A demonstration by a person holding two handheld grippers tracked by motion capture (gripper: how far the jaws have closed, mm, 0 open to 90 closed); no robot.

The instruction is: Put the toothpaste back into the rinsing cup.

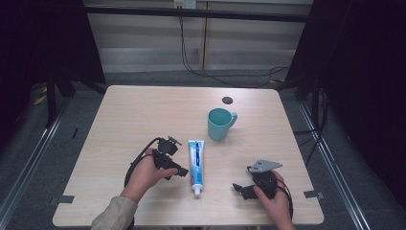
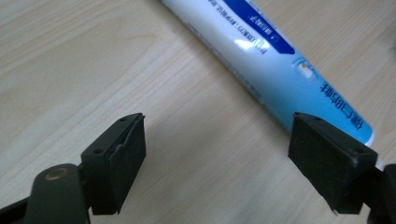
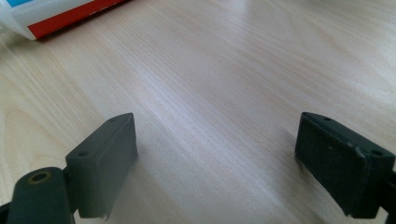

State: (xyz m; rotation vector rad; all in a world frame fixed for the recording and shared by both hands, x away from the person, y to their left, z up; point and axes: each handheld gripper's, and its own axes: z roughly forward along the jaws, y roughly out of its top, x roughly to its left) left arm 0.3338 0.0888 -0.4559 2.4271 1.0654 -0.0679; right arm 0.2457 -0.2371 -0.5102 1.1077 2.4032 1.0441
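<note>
- Lying flat on the table (image 1: 119, 120), the toothpaste tube (image 1: 196, 163) points its white cap toward the person and its crimped end toward the teal mug (image 1: 219, 123), which stands upright beyond it and well apart.
- Just beside the tube on its left, the left gripper (image 1: 181, 171) has its jaws spread with only bare wood between them; in the left gripper view the tube (image 2: 261, 51) runs past the outside of one pad (not between the pads), so closing here would probably pinch nothing or shove the tube sideways.
- A tube this soft and rounded may squirm or roll if caught near an edge; a grip across the middle of its body looks safer than one at the cap.
- Off to the tube's right and apart from it, the right gripper (image 1: 238, 188) sits low by the table with jaws spread and empty; its own view catches a red-striped end of the tube (image 3: 60, 16) in the far corner.
- Any sideways push could slide the tube toward the mug or the near table edge.
</note>
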